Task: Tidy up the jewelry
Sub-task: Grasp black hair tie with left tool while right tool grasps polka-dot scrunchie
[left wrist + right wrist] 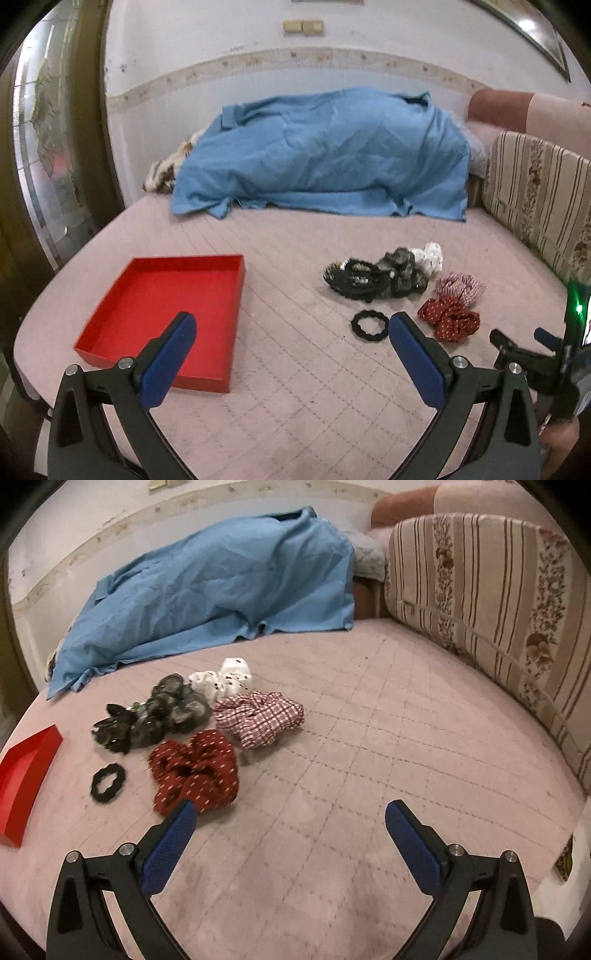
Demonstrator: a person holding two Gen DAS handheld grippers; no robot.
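You held both claws spread wide with nothing between the pads: the left claw (291, 332) hung over the quilted bed cover (295, 387) with the red tray (110, 328) under and beyond its left finger, and the right claw (290, 814) hovered low with the dark red dotted scrunchie (195, 771) just past its left fingertip. Nothing was in the tray yet, so the job looked to be barely begun, and that scrunchie seemed the natural first pick. To do it well, you would have wanted to shift the right claw leftward until the bunched fabric sat squarely between the pads, then close across its narrower width, not on a loose frill. It lay flat, its long axis running away from the claw and slightly left. Beyond it sat the checked scrunchie (258, 716), the white spotted one (225, 679) and a dark pile of clips and fabric (155, 712), close enough to snag. The small black ring tie (108, 782) lay flat to the left, round, with no real direction.
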